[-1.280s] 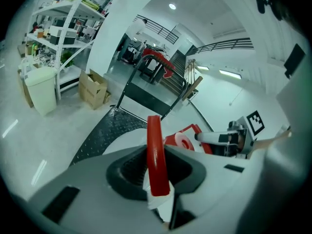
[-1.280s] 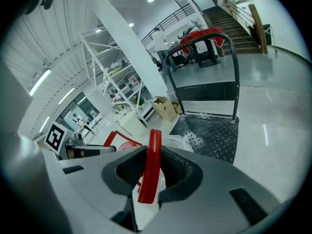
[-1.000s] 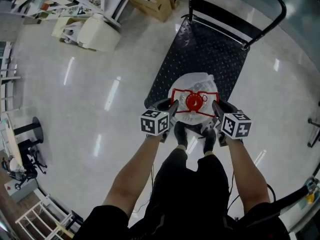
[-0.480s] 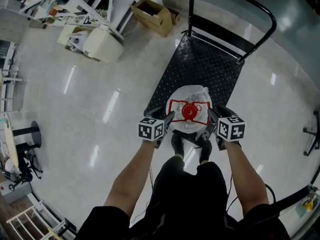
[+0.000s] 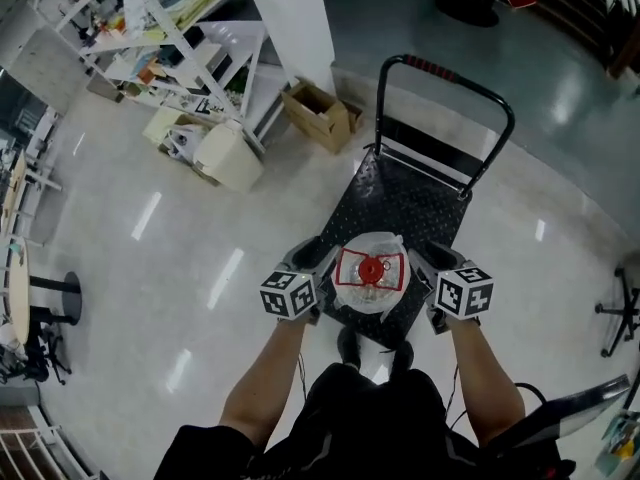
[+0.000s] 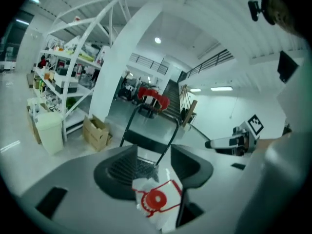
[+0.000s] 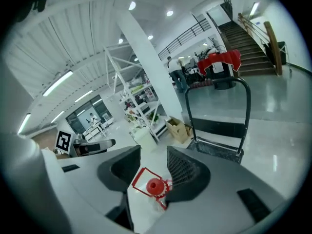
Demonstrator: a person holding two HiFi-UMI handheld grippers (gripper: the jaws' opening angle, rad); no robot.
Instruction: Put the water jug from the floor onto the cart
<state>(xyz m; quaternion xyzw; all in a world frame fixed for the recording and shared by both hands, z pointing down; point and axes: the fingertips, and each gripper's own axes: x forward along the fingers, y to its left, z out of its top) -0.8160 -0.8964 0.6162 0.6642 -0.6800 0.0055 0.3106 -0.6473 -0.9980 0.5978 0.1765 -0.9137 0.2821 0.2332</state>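
The clear water jug (image 5: 369, 272) with a red cap and red handle stands on the near end of the black cart (image 5: 400, 200), in front of its handle bar (image 5: 447, 78). My left gripper (image 5: 312, 259) is at the jug's left side, its jaws opening and off the jug. My right gripper (image 5: 426, 259) is open at the jug's right side. In the left gripper view the jug (image 6: 157, 200) sits low between the left gripper's (image 6: 154, 165) jaws, untouched. The right gripper view shows the red cap (image 7: 154, 186) below the right gripper (image 7: 153, 165).
A cardboard box (image 5: 322, 115) and a white bin (image 5: 232, 156) lie left of the cart, by a white pillar (image 5: 296, 23) and a shelving rack (image 5: 165, 30). The person's feet (image 5: 375, 352) stand at the cart's near edge. A chair base (image 5: 620, 313) is at the right.
Both grippers have opened off the jug and risen, and the head view has pulled up and back. The jug stays on the cart's near end.
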